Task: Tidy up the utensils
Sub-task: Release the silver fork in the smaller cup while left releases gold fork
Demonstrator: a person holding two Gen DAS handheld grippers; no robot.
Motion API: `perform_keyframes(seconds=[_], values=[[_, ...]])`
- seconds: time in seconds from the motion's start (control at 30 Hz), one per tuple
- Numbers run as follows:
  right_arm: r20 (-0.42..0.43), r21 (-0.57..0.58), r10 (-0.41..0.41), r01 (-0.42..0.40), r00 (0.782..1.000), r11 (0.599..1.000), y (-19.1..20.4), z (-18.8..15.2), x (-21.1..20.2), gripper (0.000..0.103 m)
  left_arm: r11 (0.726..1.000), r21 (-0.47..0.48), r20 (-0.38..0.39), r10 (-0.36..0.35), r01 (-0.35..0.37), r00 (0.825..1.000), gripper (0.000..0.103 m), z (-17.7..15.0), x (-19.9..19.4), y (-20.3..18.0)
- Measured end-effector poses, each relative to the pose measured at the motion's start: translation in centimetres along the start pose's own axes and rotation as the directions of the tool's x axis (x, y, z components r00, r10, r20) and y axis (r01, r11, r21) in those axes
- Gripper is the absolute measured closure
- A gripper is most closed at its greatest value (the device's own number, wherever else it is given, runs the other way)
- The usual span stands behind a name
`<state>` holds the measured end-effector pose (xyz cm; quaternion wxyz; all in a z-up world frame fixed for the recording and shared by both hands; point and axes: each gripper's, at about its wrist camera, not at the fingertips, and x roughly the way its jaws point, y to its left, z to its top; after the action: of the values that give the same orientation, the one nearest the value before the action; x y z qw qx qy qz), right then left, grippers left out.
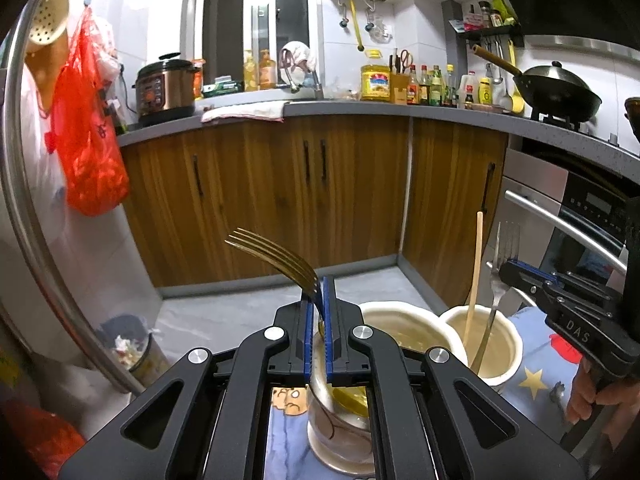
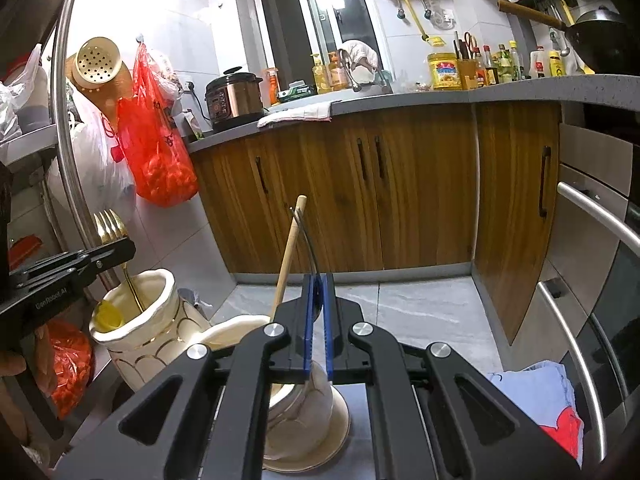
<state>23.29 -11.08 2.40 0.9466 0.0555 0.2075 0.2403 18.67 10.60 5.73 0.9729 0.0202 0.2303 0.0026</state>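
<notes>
Left wrist view: both grippers pinch forks above cream ceramic holders.

Left gripper (image 1: 319, 304), at 6 o'clock, is clamped on a gold metal fork (image 1: 276, 258), tines toward 11, its handle dropping into the cream gold-lined ceramic holder (image 2: 132, 328). Right gripper (image 1: 505, 270), at 3 o'clock, is clamped on a silver steel fork (image 1: 498, 276), which stands in the plain cream ceramic cup (image 1: 500, 354) beside a pale wooden chopstick (image 1: 477, 264).

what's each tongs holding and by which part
Left tongs: gold metal fork, gripped at the neck below its tines. Right tongs: silver metal fork, likewise.
</notes>
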Motion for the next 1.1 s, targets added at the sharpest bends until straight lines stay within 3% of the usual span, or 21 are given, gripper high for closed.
perform_keyframes(seconds=[0.17,0.5,0.77,0.83,1.0,1.1], values=[[-0.004,0.001,-0.005,0.005,1.0,1.0,0.0,0.1,0.0,0.098,1.0,-0.003,-0.002,0.007,-0.007,1.0,0.094,0.0,0.0,0.0],[-0.015,0.021,0.017,-0.016,1.0,1.0,0.2,0.2,-0.6,0.061,0.999,-0.035,0.0,-0.011,0.011,1.0,0.078,-0.3,-0.6,0.3],[0.01,0.001,0.031,-0.031,0.999,1.0,0.9,0.4,-3.5,0.032,0.996,-0.061,0.029,-0.056,0.058,0.998,0.04,-0.6,-3.2,-0.5],[0.019,-0.005,0.036,-0.036,0.999,0.999,1.0,0.4,-4.6,0.021,0.995,-0.068,0.039,-0.065,0.067,0.997,0.035,-0.8,-4.1,-0.6],[0.029,-0.03,0.053,-0.052,0.998,0.998,1.3,0.1,-7.4,0.006,0.993,-0.085,0.068,-0.074,0.079,0.995,0.019,-1.1,-6.2,-1.1],[0.025,-0.057,0.056,-0.054,0.998,0.997,1.3,-0.4,-9.2,0.005,0.991,-0.093,0.077,-0.09,0.097,0.993,0.011,-1.4,-7.5,-1.6]])
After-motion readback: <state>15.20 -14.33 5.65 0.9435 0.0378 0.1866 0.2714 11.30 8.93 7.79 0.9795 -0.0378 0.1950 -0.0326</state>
